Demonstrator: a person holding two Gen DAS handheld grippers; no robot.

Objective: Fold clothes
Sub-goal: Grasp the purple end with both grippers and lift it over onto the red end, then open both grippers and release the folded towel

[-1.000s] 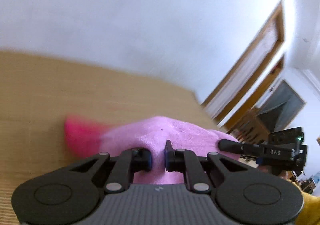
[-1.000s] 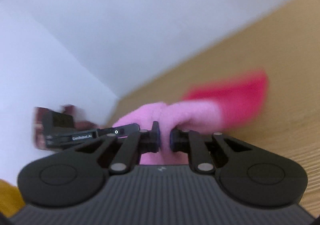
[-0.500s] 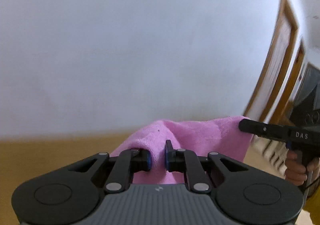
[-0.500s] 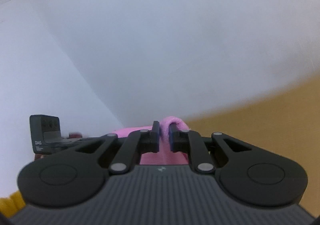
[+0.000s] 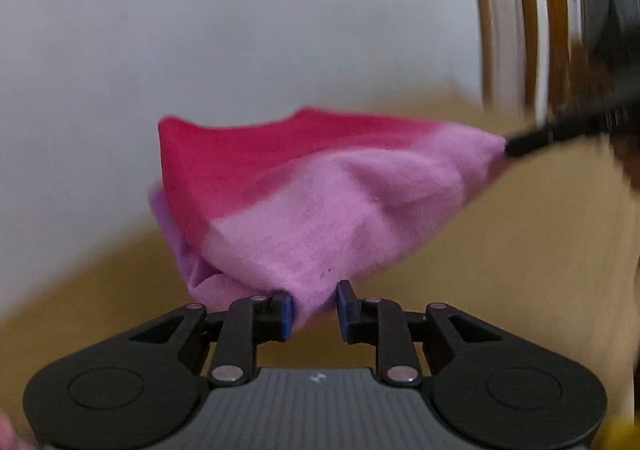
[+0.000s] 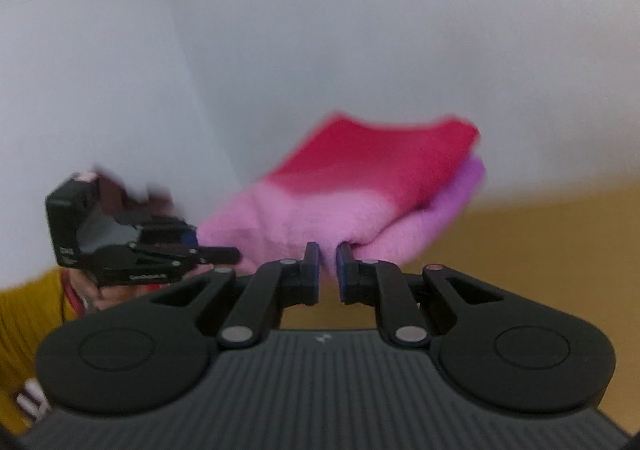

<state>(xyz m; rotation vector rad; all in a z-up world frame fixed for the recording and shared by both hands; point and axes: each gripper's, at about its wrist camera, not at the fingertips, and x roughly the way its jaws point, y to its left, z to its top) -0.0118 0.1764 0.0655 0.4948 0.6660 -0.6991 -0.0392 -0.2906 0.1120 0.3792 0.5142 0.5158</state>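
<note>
Nearest the left wrist camera, the left claw (image 5: 314, 308) has a bunched corner of the pink garment (image 5: 320, 209) hanging between its blue pads; its jaws have just been opening, a sliver of gap shows beside the right pad, and the hold looks slack rather than pinched. Close to the right wrist camera, the right claw (image 6: 328, 264) stands narrow and clamped on another fold of the same cloth.

Between the two, the garment is stretched in the air above the tan bench (image 5: 520, 270), not lying on it. It reads as fleece: light, soft, limp, with no stiffness of its own, so it should sag wherever it is unsupported and bunch under the pads. It is not likely to slip or suffer from a firm pinch. Corners and hems look like the best places to hold, since a mid-panel grab would only gather folds.

Its long axis seems to run from claw to claw, across both views. Farther out, the deep red band (image 6: 380, 153) points away from the cameras toward the white wall (image 6: 360, 29), the paler pink end nearest the claws.
</note>
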